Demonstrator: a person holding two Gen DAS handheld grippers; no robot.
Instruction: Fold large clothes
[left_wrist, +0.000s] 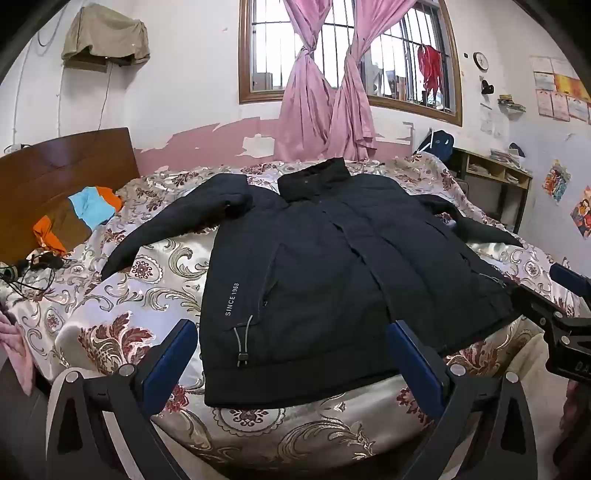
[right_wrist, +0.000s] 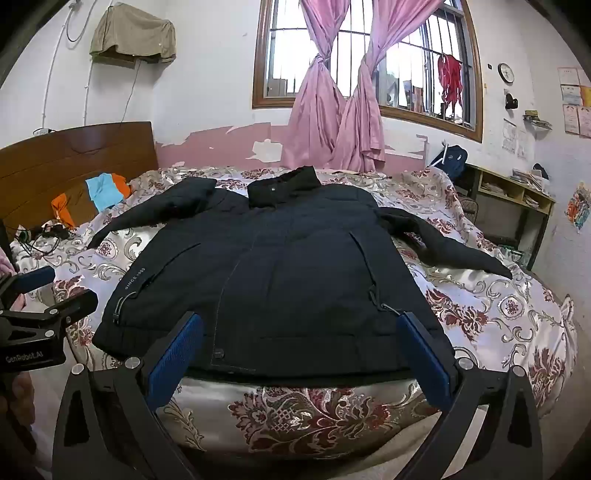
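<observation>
Both sets of jaws stand spread wide and hold nothing. The left gripper hovers over the hem of the dark navy padded jacket, the right gripper likewise — each at the jacket's 6 o'clock edge. The jacket lies flat, front up, on the floral satin bedspread, long axis running toward 12 o'clock, collar far, sleeves out at 9 and 3. Judging by position, each hand is nearer its own sleeve.
</observation>
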